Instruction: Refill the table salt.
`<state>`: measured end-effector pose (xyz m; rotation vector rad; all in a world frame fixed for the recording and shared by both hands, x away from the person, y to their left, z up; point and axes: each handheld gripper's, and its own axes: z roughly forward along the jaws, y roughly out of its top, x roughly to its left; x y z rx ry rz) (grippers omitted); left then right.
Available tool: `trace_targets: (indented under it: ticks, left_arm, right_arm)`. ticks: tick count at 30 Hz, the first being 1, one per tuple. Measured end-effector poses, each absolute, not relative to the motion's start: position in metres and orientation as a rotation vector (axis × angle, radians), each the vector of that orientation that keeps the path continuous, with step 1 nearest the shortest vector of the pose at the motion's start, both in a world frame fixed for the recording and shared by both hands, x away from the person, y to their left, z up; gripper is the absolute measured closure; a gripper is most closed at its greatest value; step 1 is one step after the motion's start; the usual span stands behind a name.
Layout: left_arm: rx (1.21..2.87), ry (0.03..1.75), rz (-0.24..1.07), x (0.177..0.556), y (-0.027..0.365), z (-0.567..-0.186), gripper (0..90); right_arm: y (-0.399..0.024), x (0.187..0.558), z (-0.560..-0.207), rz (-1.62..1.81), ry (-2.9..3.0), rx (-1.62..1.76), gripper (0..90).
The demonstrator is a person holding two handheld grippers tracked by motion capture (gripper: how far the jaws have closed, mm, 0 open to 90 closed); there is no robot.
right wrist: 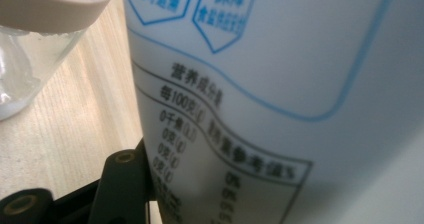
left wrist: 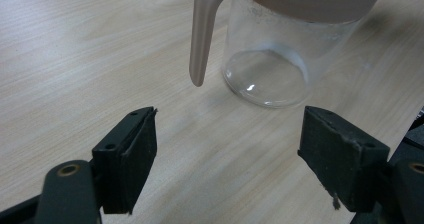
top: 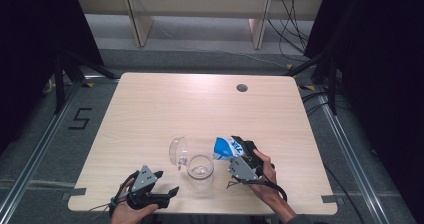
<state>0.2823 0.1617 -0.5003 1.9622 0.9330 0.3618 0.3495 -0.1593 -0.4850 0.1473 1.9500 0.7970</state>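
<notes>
The right gripper (top: 241, 149) is clamped on a blue-and-white pouch (top: 225, 147), whose top end leans toward nine o'clock, over the space just beside a clear glass jug (top: 200, 172). The jug stands upright on the counter (top: 165, 104), near its six o'clock edge, and at about ten o'clock from it, just beside it, lies a clear lid (top: 178, 151) tipped on its side. The left gripper (top: 166, 182) hovers low at the jug's eight o'clock, close to the counter's near edge, its jaws apart with nothing between them.

Open room is plentiful: the whole far half of the counter toward twelve o'clock is bare apart from a small round cable hole (top: 242, 88) near the far edge, and both side edges lie well apart from the things.

The left gripper view looks along its pads (left wrist: 131, 156) at the jug (left wrist: 267, 71) from low down, showing what the high view cannot: a beige rim band and a beige handle (left wrist: 202, 39) that hangs down free at its lower tip. The right gripper view shows the pouch (right wrist: 280, 109) close up, with a printed table of small characters on its white face, one jaw pressed to its lower left, and the jug's beige rim (right wrist: 50, 4) at ten o'clock.
</notes>
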Motion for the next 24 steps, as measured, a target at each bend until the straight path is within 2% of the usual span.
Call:
trace_targets:
  ticks: [24]
  left_arm:
    - [1.961, 0.948, 0.366, 0.281, 0.162, -0.500, 22.5]
  right_arm:
    - [-0.145, 0.344, -0.487, 0.682, 1.881, 0.015, 45.8]
